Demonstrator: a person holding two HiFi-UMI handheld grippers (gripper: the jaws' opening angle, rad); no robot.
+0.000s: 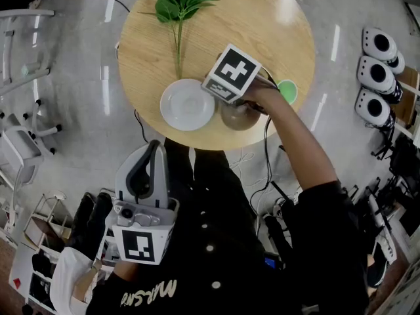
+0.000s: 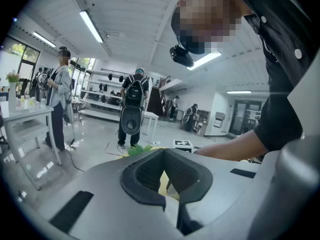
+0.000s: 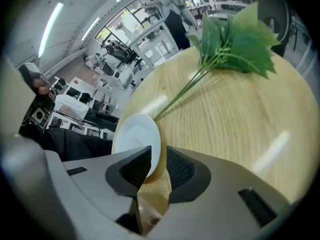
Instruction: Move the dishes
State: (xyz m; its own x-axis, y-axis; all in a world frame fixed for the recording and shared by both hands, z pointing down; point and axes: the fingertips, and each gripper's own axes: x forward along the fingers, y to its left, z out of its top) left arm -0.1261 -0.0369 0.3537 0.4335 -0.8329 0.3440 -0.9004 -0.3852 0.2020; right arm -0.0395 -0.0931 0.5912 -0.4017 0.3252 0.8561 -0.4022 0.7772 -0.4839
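Note:
A small brown bowl [image 1: 237,115] stands near the front edge of the round wooden table [image 1: 262,25], just right of an empty white plate [image 1: 188,104]. My right gripper [image 1: 239,107] points steeply down over the bowl. In the right gripper view the brown bowl's rim [image 3: 152,199] stands between the jaws, the pads look slightly apart from it, and the white plate [image 3: 137,139] lies just beyond. A green bowl [image 1: 287,91] sits behind the right hand. My left gripper [image 1: 153,151] hangs off the table by the person's body, jaws together and empty [image 2: 165,176].
A leafy green sprig [image 1: 178,5] lies on the far left of the table, its stem reaching toward the plate. Cables cross the floor under the table. White chairs [image 1: 20,143] stand at left, several white devices [image 1: 377,71] at right. People stand far off in the left gripper view.

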